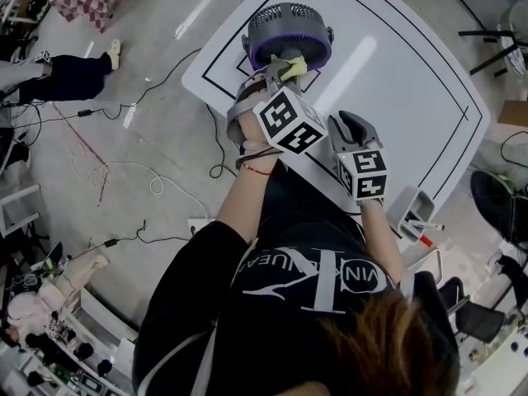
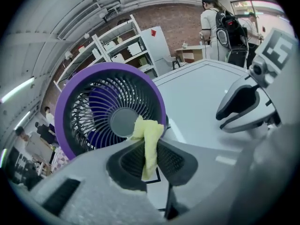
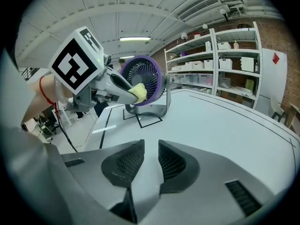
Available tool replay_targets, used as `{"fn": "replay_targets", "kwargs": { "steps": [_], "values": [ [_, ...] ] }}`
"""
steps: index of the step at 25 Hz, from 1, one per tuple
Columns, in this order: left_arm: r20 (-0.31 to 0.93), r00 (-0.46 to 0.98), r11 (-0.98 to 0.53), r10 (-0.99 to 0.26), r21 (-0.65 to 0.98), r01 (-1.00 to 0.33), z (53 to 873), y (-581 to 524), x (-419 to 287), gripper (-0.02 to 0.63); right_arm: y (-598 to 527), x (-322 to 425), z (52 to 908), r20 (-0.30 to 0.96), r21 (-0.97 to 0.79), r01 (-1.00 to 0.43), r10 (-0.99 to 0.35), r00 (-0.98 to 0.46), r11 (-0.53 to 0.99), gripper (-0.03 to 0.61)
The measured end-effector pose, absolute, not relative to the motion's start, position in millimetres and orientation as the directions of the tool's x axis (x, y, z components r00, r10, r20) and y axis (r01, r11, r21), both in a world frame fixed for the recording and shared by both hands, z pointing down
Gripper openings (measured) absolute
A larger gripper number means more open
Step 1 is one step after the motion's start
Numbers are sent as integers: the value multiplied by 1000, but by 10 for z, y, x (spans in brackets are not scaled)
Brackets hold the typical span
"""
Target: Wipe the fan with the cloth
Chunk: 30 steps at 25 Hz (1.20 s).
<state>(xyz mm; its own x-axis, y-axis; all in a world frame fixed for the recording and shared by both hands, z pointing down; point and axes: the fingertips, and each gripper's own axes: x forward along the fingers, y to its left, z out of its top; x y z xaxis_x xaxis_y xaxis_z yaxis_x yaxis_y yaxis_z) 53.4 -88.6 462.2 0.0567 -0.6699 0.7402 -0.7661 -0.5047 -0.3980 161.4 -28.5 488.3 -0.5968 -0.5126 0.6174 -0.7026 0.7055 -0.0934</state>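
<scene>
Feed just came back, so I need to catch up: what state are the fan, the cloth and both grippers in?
Fan: upright on the table, blades look stopped.
Cloth: bunched, pinched in the left gripper, at the fan's front grille.
Left gripper: fingers shut on the cloth.
Right gripper: fingers slightly apart, empty, above the table.
</scene>
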Motion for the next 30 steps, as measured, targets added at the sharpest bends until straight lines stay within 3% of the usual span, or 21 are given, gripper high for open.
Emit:
{"fn": "replay_targets", "kwargs": {
  "steps": [16,30],
  "values": [
    [741,65,-443,-669,-327,-835,4502,-745,275,57,-292,1611,4870,610,-75,-699,-521,-597,712,92],
    [677,2,-358,-736,-386,-850,4288,-697,102,57,-988,1225,4300,376,-118,-713,-634,-676,691,97]
  ]
}}
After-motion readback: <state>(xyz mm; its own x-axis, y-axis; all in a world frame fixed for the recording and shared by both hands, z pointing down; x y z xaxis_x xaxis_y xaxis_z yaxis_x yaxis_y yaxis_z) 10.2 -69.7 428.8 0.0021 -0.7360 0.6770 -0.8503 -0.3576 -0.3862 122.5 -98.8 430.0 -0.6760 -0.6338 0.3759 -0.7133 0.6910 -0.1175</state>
